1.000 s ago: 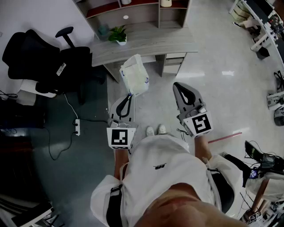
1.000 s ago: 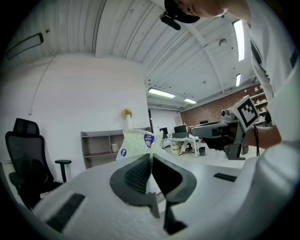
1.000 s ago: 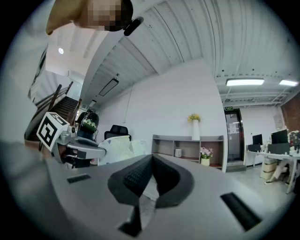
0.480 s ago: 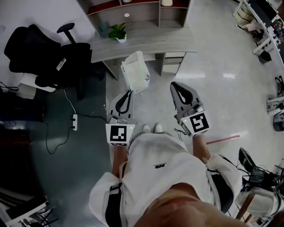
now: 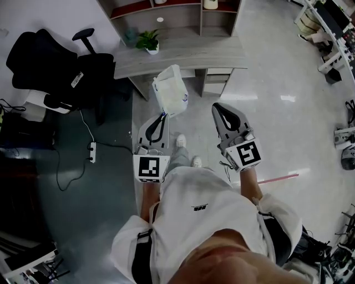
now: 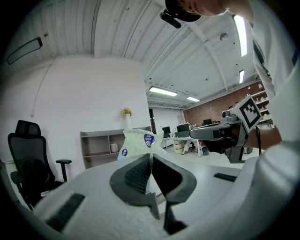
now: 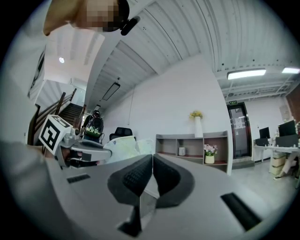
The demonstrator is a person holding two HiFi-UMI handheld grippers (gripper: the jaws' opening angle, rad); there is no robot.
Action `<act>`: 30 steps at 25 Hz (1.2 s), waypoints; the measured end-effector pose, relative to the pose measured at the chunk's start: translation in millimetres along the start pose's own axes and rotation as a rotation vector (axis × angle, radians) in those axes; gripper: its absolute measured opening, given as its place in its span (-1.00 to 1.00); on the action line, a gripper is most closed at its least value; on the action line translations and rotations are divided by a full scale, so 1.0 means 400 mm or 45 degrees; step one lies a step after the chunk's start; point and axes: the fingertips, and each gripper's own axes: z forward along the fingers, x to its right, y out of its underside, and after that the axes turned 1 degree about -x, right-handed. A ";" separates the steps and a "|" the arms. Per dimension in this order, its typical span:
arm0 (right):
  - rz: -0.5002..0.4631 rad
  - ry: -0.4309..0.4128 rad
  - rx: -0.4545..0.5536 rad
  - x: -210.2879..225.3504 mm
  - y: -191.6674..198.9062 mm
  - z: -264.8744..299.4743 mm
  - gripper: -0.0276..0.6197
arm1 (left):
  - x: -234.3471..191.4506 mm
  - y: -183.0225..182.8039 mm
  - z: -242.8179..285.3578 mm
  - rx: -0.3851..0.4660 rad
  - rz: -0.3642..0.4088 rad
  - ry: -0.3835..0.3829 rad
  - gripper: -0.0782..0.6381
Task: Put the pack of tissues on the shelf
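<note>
We are mid-carry: our left tongs (image 5: 162, 115) pinch the pack of tissues (image 5: 171, 97) by its edge, held aloft short of the table (image 5: 188, 52); our right tongs (image 5: 218, 107) are pressed together, seemingly empty. Next we must reach over to the shelf (image 5: 166, 12)

— What sort of place am I steering through here?
— An office, I think. I see a black swivel chair (image 5: 55, 66) beside a grey desk (image 5: 188, 52), with an open shelf unit (image 5: 166, 14) behind and a potted plant (image 5: 147, 42) on the desk.
— Anything more?
— Workstations (image 5: 331, 26) along the right, a power strip (image 5: 92, 148) on the polished floor (image 5: 277, 122), and strip lights (image 6: 163, 91) overhead.
</note>
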 end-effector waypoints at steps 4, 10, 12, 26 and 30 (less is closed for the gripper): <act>-0.002 0.002 0.003 0.022 -0.003 0.029 -0.83 | -0.019 -0.005 0.033 0.011 0.002 0.003 -0.70; -0.004 0.006 0.025 0.054 0.003 0.103 -0.83 | -0.068 0.008 0.097 0.017 0.002 0.008 -0.70; 0.002 0.005 0.025 0.066 -0.001 0.135 -0.83 | -0.087 0.012 0.123 0.014 -0.003 0.013 -0.70; 0.006 0.062 -0.032 0.151 0.036 0.330 -0.83 | -0.232 0.054 0.283 -0.012 -0.033 0.069 -0.70; 0.010 0.080 -0.036 0.163 0.035 0.382 -0.83 | -0.271 0.057 0.318 -0.008 -0.038 0.090 -0.70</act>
